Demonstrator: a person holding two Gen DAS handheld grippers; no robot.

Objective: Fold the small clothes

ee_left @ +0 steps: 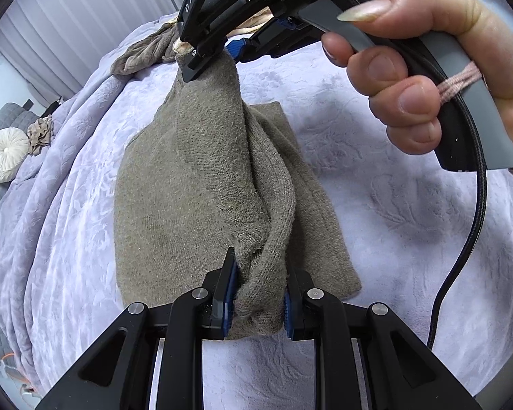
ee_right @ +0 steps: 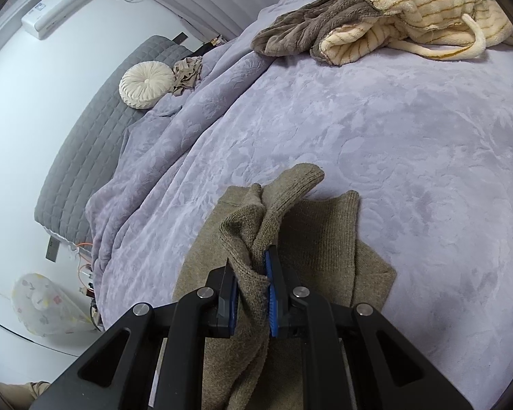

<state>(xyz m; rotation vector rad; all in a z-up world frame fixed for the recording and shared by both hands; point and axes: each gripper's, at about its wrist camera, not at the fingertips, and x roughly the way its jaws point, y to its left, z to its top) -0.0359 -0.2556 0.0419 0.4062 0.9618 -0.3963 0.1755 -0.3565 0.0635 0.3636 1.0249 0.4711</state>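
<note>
Both tongs were clamped on the same thing, a brownish knit sweater (ee_left: 195, 177) on the bed w/ the lilac blanket (ee_left: 410, 205).

Left tongs (ee_left: 260, 294) were nearly closed, w/ a thick bunch of knit pinched between the blue pads at 6 o'clock in the left cam. Right tongs (ee_left: 208, 56) were up at 12 o'clock in that same view, also nearly closed, gripping the far end of the fabric and holding it lifted so the cloth hung like a tent. The person's hand (ee_left: 427, 68) was squeezing the handle at about 2 o'clock.

Key bit imo: the held fold ran roughly 6 to 12 o'clock between the two grips, and the rest of the sweater lay flat underneath, spreading toward 4 o'clock. A ribbed sleeve or cuff poked out past the right tongs (ee_right: 253, 294) toward 12 o'clock in the right cam. So the lifted edge prob needs carrying across the flat part. Both ends are already held, so neither hand has to reach.

Pile of fleece clothes (ee_right: 376, 17) sat well apart, far end of the bed, 1 o'clock. Round cushion (ee_right: 147, 83) at 10.
</note>
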